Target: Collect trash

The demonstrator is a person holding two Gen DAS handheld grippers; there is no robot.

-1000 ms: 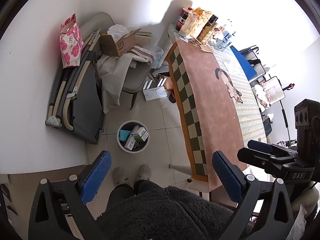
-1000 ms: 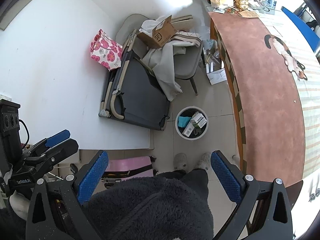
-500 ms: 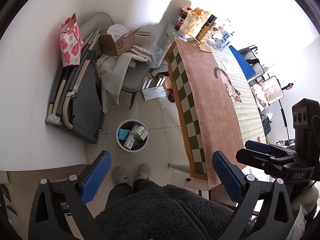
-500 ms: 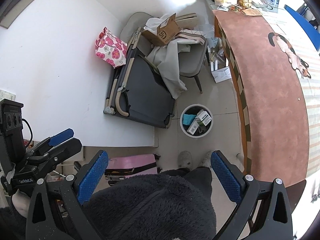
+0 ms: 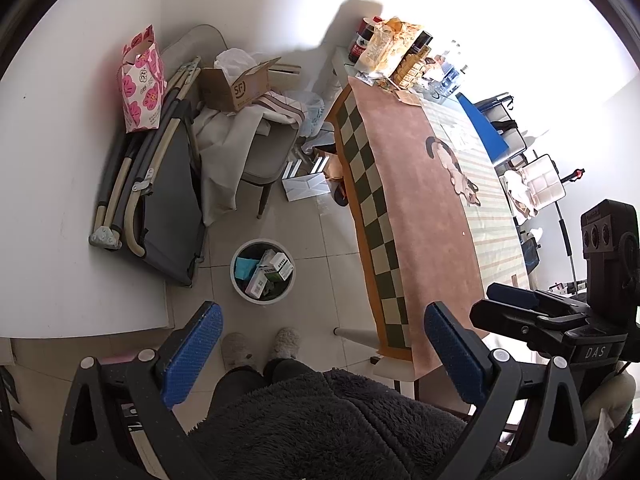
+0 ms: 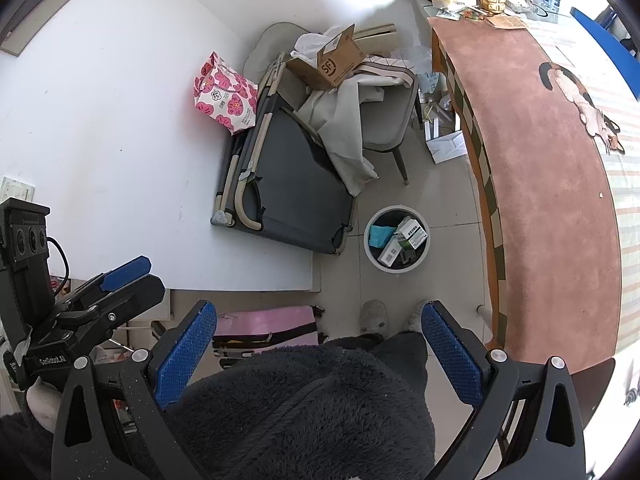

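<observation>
Left wrist view: the left gripper point(image 5: 320, 344) is held high above the floor with its jaws spread wide and nothing between the blue pads; the right gripper point(image 6: 318, 346) is likewise released and empty. Both are seen over a dark fleecy garment and a pair of slippered feet.

The trash bin point(image 5: 241, 287), a round white pail, stands on the tiled floor just beside the long edge of the table point(image 5: 424, 216), in front of the feet. Small boxes and a teal packet point(image 5: 245, 267) lie inside it, so it is judged that some trash has been dropped in already and that the hands are between pieces. No loose litter can be made out on the near part of the table top. A next piece would have to be found first, perhaps among the packets point(image 5: 400, 52) crowded at the far end of the table, though it cannot be told which of those are rubbish; a long reach or a step along the table would then be called for.

The table is covered by a brown cloth with a chequered border and a cat figure point(image 5: 452, 168). Against the white wall a folded cot point(image 5: 168, 200) is leaned, with a flowered bag point(image 5: 142, 80) atop it and a chair point(image 5: 264, 160) heaped with cloth and a cardboard box point(image 5: 236, 88).
</observation>
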